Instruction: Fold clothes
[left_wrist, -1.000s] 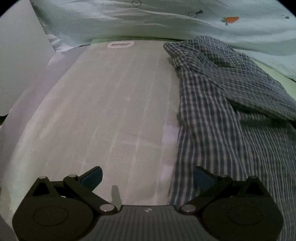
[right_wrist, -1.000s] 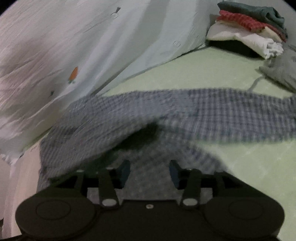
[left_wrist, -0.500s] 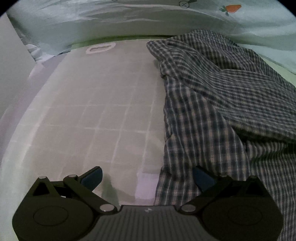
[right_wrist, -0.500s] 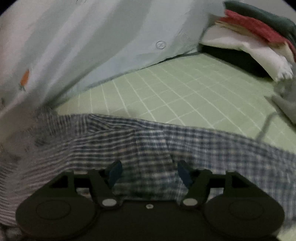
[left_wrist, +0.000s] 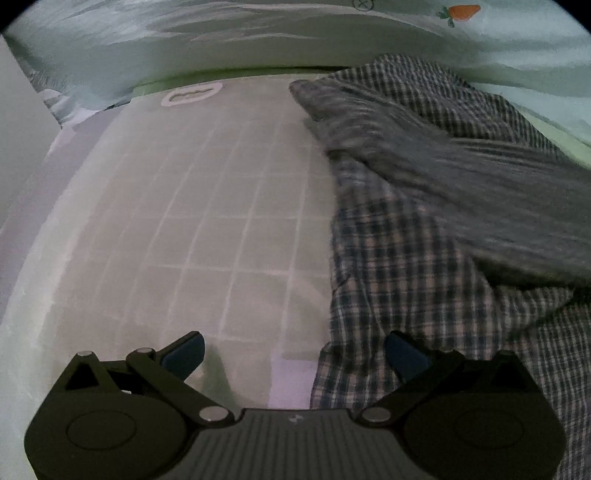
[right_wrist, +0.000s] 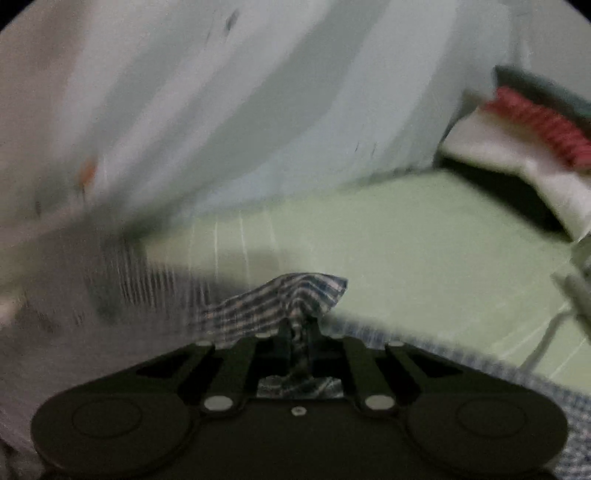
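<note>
A blue-and-white checked shirt lies crumpled on the right half of the left wrist view, its upper fold blurred by motion. My left gripper stands open just above the shirt's left edge. Its right finger is over the cloth and its left finger is over a pale board. In the right wrist view my right gripper has its jaws closing on a bunched corner of the checked shirt, which sticks up between the pads.
The pale board has a grid pattern and an oval handle slot at its far end. A pale duvet with carrot prints lies behind. On the green grid sheet, a stack of folded clothes sits far right.
My right gripper went from open over the shirt to shut on a bunched corner and has lifted it off the sheet. The shirt's upper fold is moving. The left gripper has stayed open.
</note>
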